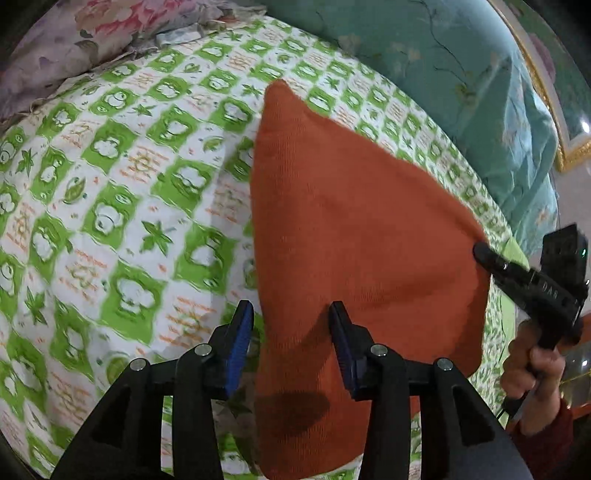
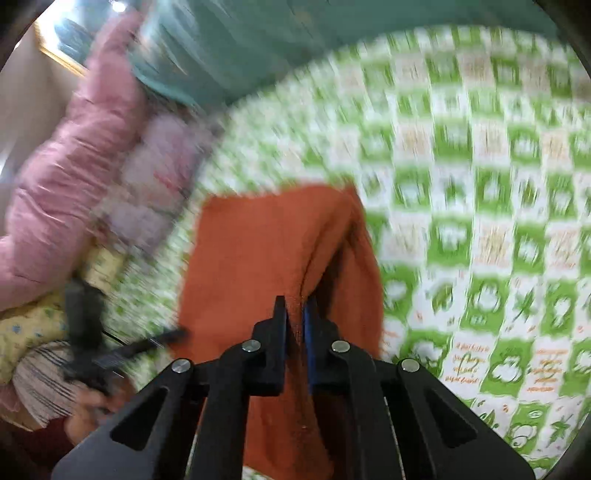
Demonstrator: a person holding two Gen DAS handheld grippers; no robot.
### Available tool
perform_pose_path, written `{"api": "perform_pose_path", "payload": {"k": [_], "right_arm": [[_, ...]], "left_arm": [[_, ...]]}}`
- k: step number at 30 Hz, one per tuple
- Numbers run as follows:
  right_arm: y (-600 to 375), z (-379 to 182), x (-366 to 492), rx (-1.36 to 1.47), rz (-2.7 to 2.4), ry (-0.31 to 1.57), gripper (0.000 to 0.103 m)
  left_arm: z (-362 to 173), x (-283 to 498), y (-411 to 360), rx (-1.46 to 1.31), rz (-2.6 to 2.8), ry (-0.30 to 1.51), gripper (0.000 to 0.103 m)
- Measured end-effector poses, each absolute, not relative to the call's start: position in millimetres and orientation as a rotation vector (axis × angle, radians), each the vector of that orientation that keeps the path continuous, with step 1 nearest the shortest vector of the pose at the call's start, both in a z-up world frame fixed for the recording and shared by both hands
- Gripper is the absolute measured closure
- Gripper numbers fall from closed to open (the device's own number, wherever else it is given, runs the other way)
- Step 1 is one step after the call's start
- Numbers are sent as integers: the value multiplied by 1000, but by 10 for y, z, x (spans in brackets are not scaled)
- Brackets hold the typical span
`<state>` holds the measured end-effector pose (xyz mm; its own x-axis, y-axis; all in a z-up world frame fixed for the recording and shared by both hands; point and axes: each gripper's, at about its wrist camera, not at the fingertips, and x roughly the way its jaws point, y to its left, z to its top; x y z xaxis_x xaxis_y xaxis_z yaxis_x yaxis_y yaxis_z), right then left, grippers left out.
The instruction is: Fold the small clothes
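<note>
An orange knit garment [image 1: 354, 236] lies on the green-and-white patterned bedsheet [image 1: 122, 192]. My left gripper [image 1: 291, 314] is open just above the garment's near left edge, with one blue-padded finger over the sheet and the other over the cloth. My right gripper [image 2: 295, 310] is shut on a raised fold of the orange garment [image 2: 266, 243]. In the left wrist view the right gripper [image 1: 480, 249] pinches the garment's right corner. The right wrist view is motion-blurred.
A teal quilt [image 1: 461, 74] lies along the far side of the bed. A floral pillow [image 1: 92, 33] sits at the far left. A pink padded jacket [image 2: 62, 184] and yellow cloth [image 2: 26, 332] lie left of the garment in the right wrist view.
</note>
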<state>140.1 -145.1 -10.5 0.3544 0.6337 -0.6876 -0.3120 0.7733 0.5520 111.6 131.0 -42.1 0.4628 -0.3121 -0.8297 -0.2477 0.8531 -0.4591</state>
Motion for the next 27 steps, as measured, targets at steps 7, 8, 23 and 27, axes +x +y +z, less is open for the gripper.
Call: {"api": "perform_pose_path", "payload": {"k": [7,8,23,27], "right_arm": [[-1415,-849,1574,296,500,1213,94],[-1423,-893,1588,305,490,1214,94],[-1631,-629,1336,346,462,1187,81],[-1787,-512,1018,394,507,1188,68]], "left_arm": [[-593,1121,1246,-556,-9,1139,55],[-620,1113,1245,-554,-1,1142,53],[-534,1021,1256,-542,-11,1147,49],[-359,753,1227,-475,-58,1139,49]]}}
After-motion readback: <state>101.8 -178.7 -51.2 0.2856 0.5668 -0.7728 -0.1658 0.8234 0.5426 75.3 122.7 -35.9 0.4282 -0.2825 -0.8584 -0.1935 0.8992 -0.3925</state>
